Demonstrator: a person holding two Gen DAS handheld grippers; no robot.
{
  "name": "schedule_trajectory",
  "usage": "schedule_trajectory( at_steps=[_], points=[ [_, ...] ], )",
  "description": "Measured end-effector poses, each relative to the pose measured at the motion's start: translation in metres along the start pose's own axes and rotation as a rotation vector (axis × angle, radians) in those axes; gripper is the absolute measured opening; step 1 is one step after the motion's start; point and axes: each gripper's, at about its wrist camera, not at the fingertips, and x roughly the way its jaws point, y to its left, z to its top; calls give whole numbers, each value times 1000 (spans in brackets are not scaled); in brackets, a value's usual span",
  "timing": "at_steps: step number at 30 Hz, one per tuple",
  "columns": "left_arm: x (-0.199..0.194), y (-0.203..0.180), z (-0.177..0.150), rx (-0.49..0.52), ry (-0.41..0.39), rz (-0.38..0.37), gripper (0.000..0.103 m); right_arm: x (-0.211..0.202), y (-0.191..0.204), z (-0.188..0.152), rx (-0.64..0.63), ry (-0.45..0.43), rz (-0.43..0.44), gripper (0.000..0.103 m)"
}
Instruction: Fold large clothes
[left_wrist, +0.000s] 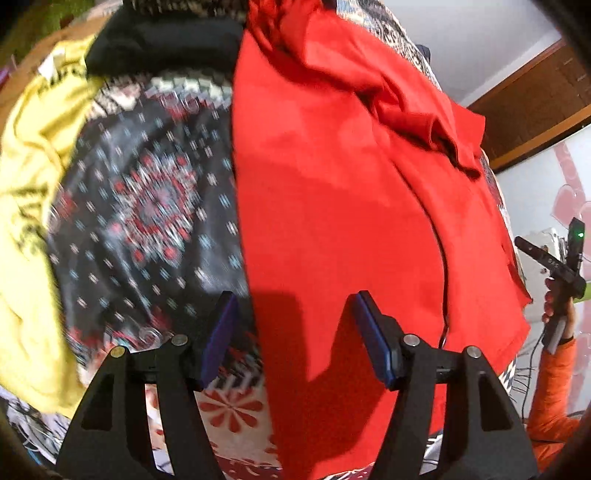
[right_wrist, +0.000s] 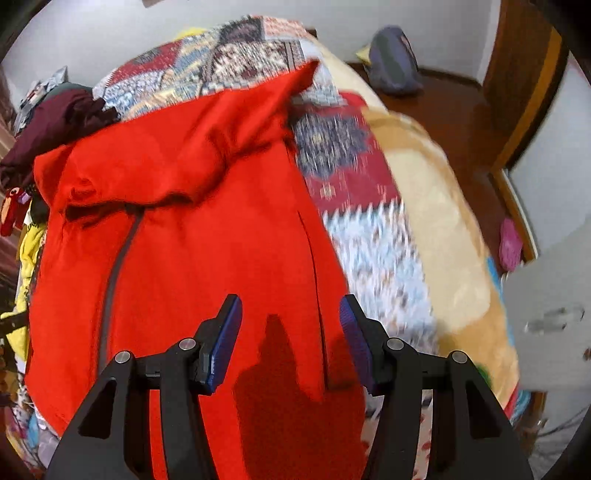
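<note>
Left wrist view: we hover our left gripper (left_wrist: 293, 332), its blue pads (left_wrist: 371, 338) apart and clamping nothing, above the near hem of a red garment (left_wrist: 332, 184) spread over a patterned bedspread (left_wrist: 147, 206). Beside the garment's left edge lie a yellow garment (left_wrist: 29, 184) and, farther back, a black one (left_wrist: 162, 44). The right wrist view shows our right gripper (right_wrist: 291, 332) likewise parted and empty over the garment's (right_wrist: 207, 221) near hem, by its right edge, the bedspread (right_wrist: 369, 240) bare beyond it. The garment's far end is bunched, one sleeve (right_wrist: 288, 92) flicked up. In our judgement the risk is a crooked fold: closing on that rumpled upper layer, or catching bedspread with the hem, would drag the cloth askew. Both views are blurred, so seam lines are hard to tell.
</note>
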Motion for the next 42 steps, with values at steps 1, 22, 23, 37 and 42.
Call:
schedule_trajectory(
  at_steps=[1,22,23,37,42],
  points=[
    [4,0,-4,-7,5,-6,65,3,-3,-4,7,11,0,51],
    [-13,-30,-18,52,-33,-145,5,31,1,-20,12,58,88,13],
    [-17,-33,-16,55,-47,-147,5,29,2,-20,9,60,83,12],
    [-80,-52,59,75,-308,-176,4,-37,31,53,-70,-152,126,9],
    [-93,-43,99,27,-391,-183,4,-35,43,95,-90,-211,107,9]
  ],
)
